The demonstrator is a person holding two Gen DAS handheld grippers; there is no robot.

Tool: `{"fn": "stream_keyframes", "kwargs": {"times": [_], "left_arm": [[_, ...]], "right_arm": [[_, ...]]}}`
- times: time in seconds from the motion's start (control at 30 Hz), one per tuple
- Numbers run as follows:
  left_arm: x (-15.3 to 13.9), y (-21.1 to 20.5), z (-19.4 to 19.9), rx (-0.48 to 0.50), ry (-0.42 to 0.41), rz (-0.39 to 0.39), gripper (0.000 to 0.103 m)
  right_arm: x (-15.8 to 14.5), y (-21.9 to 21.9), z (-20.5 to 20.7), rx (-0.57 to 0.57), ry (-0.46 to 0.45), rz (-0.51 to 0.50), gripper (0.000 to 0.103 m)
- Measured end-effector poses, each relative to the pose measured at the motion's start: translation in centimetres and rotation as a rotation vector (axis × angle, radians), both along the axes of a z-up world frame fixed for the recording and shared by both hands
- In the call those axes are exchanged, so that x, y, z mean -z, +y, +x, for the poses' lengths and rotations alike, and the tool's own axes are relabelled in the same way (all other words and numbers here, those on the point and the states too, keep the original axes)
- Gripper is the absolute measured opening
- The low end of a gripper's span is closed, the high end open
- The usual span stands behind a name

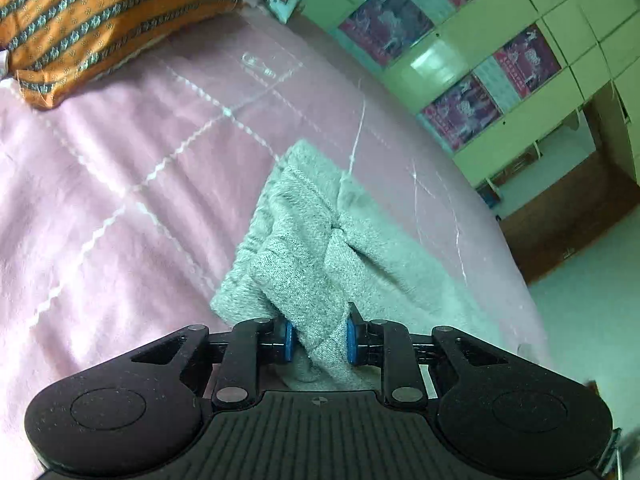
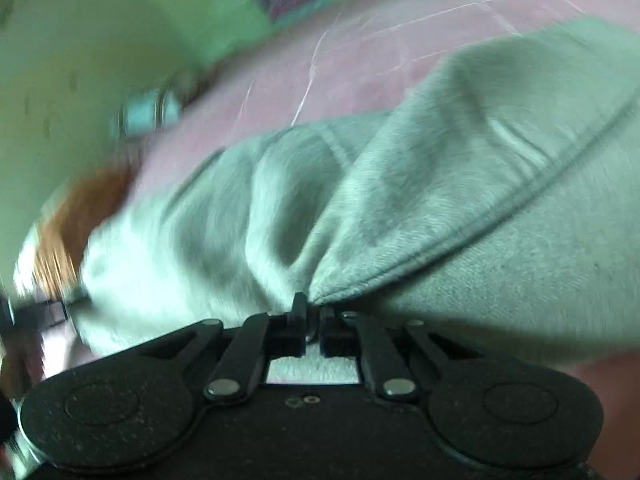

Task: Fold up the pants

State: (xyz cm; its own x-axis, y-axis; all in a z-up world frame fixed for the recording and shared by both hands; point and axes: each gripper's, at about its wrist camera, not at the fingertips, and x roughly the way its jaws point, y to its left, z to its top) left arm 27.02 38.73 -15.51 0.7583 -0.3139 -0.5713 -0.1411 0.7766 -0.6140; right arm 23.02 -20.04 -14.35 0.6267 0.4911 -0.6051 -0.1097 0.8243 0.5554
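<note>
Grey knit pants (image 1: pixel 316 240) lie bunched on a pink bedspread (image 1: pixel 120 184). My left gripper (image 1: pixel 319 338) is shut on a thick fold of the pants, the blue pads (image 1: pixel 289 338) pressing the cloth from both sides. In the blurred right wrist view the same grey pants (image 2: pixel 440 200) fill most of the frame, with a seam running across them. My right gripper (image 2: pixel 314 320) is shut on an edge of that cloth, which is pulled up into a peak at the fingertips.
An orange patterned pillow (image 1: pixel 100 20) lies at the far left of the bed. Green cabinets with dark red pictures (image 1: pixel 460 52) stand behind. The bed's edge drops to a pale floor (image 1: pixel 592 288) on the right, by a brown piece of furniture (image 1: pixel 568 220).
</note>
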Motion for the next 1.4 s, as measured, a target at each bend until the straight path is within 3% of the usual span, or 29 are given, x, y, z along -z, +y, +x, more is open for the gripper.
{"fn": "stream_keyframes", "kwargs": {"times": [0.03,0.1,0.27,0.37,0.43,0.47,0.53,0.6,0.7,0.8,0.97,1.03,1.1,1.13,1.2,1.4], "left_arm": [[-0.1,-0.4,0.2,-0.001,0.001,0.021,0.024],[-0.2,-0.7,0.5,-0.01,0.001,0.015,0.024],[-0.8,-1.5,0.5,-0.003,-0.014,0.035,0.024],[-2.5,-1.1,-0.2,0.031,-0.176,-0.017,0.023],[-3.3,-1.1,-0.1,0.017,-0.23,0.0,0.023],[-2.7,-0.9,0.3,0.015,-0.213,0.02,0.023],[0.1,-1.2,2.1,0.023,-0.011,0.099,0.022],[0.4,-1.6,1.8,0.015,-0.03,0.093,0.022],[-0.1,-2.0,1.7,0.012,-0.028,0.085,0.023],[-0.4,-2.5,2.0,-0.002,-0.025,0.081,0.026],[-1.2,-4.0,1.0,-0.054,-0.024,0.154,0.03],[-1.8,-4.0,-0.7,-0.079,-0.039,0.2,0.035],[-2.8,-5.8,-2.0,-0.106,-0.044,0.277,0.055],[-2.8,-6.1,-3.3,-0.108,-0.045,0.305,0.056],[-3.1,-7.7,-4.6,-0.112,-0.036,0.343,0.057],[-3.6,-12.2,-8.6,-0.147,-0.049,0.326,0.057]], "right_arm": [[0.0,-0.3,-0.2,0.026,0.002,0.027,0.007],[-0.5,-0.2,0.1,0.041,0.0,0.008,0.014],[-1.3,0.4,1.5,0.059,0.037,-0.01,0.0],[-5.5,0.6,0.8,0.043,-0.091,0.004,0.0],[-7.3,0.1,-0.5,0.048,-0.166,0.007,0.0],[-7.3,-0.3,-1.0,0.05,-0.178,0.025,0.0],[-5.6,0.3,-0.9,0.009,-0.131,-0.002,0.0],[-1.8,1.4,0.2,-0.034,0.058,-0.062,0.0],[-0.7,0.0,-0.4,0.047,0.053,0.048,0.0],[-1.0,0.0,-0.5,0.04,0.026,0.021,0.004],[-1.4,0.4,0.2,0.039,0.034,0.0,0.004],[-2.5,-0.4,-0.5,0.05,0.012,-0.019,0.014],[-3.2,-1.2,-1.4,0.055,-0.011,-0.034,0.017],[-3.5,-1.8,-1.9,0.059,-0.027,-0.041,0.017],[-3.8,-3.0,-2.8,0.074,-0.041,-0.048,0.017],[-4.5,-5.9,-3.6,0.142,-0.056,-0.012,0.017]]}}
